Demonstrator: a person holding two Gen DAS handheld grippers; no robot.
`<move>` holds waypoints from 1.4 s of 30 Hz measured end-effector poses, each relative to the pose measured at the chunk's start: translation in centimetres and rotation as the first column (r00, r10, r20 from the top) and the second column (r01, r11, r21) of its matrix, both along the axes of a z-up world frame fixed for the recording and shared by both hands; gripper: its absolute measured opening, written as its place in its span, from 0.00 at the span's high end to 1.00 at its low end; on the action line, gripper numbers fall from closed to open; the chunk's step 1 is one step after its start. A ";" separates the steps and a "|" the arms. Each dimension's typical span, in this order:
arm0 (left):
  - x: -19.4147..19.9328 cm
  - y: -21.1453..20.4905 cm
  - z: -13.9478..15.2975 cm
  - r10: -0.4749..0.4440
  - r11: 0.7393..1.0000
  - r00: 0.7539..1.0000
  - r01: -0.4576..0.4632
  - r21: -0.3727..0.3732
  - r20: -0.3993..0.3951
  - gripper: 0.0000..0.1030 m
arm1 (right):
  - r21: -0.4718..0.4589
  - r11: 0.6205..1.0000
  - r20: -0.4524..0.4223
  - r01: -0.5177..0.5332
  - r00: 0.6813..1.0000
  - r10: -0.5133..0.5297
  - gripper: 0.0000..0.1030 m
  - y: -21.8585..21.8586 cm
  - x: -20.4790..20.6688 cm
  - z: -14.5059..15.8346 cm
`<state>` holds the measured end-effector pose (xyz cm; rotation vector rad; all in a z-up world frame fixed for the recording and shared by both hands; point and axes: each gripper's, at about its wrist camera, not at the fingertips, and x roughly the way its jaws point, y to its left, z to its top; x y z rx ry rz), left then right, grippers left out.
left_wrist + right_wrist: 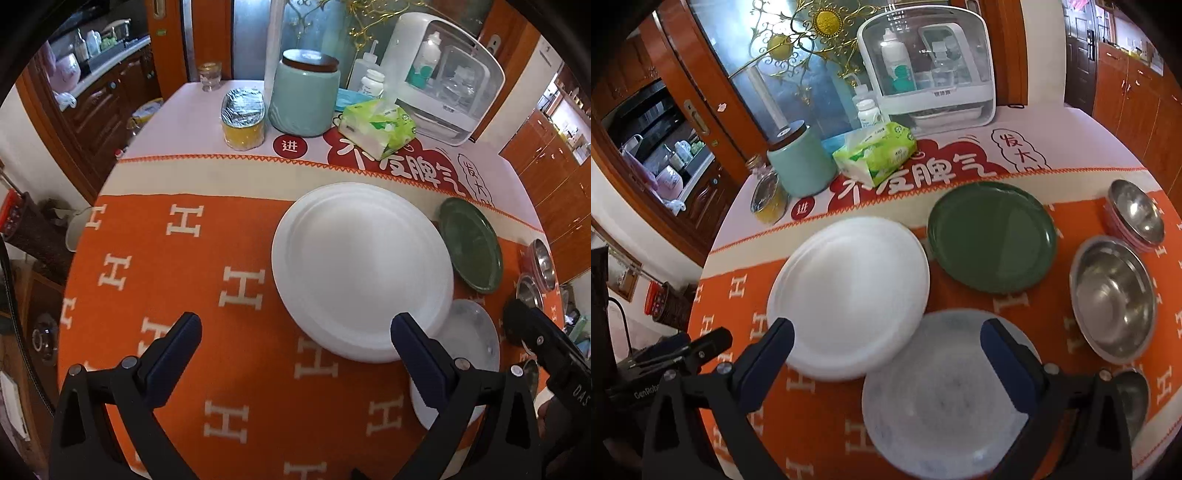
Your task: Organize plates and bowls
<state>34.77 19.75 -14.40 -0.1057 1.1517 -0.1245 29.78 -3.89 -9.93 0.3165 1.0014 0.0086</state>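
White plate sits mid-tabletop, its rim overlapping our pale plate; green plate lies apart behind. Steel bowl and the small stacked bowls wait at right. We judge plates unstacked, sorting barely begun. Left gripper and right gripper: jaws spread, empty.

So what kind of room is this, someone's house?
Most likely a home dining area beside a kitchen: a table under an orange cloth with plates and steel bowls, a tissue pack, and wooden cabinets.
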 end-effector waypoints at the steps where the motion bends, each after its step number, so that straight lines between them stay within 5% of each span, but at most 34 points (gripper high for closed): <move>1: 0.4 0.1 -0.4 -0.001 1.000 1.000 0.001 -0.004 -0.002 0.01 | -0.007 1.000 0.004 0.003 1.000 -0.003 0.02 0.0 0.4 -0.5; 6: 2.3 0.7 -3.4 0.003 0.998 1.000 -0.004 -0.056 -0.014 0.01 | 0.005 1.000 -0.008 0.018 1.000 -0.018 0.03 -0.4 2.1 -3.2; 16: 5.1 1.0 -8.3 0.044 0.991 0.994 -0.056 -0.121 -0.097 0.07 | 0.023 0.997 -0.072 -0.079 0.994 0.081 0.22 0.2 5.2 -8.3; 22: 5.9 0.6 -10.1 0.038 0.991 0.988 -0.057 -0.125 -0.146 0.28 | -0.004 0.993 -0.068 -0.117 0.991 0.117 0.37 0.4 6.6 -9.7; 32: 6.1 -0.8 -10.0 0.004 0.995 0.992 -0.016 -0.096 -0.123 0.68 | -0.020 0.995 -0.090 -0.097 0.991 0.095 0.60 0.0 7.0 -10.5; 35: 6.1 -0.3 -9.9 0.021 0.993 0.990 -0.037 -0.110 -0.138 0.70 | -0.026 0.997 -0.102 -0.074 0.992 0.071 0.73 -0.4 6.9 -10.4; 42: 5.1 0.3 -8.0 0.040 0.993 0.995 -0.050 -0.106 -0.093 0.70 | -0.026 0.997 -0.076 -0.073 0.995 0.070 0.74 -0.1 6.1 -9.0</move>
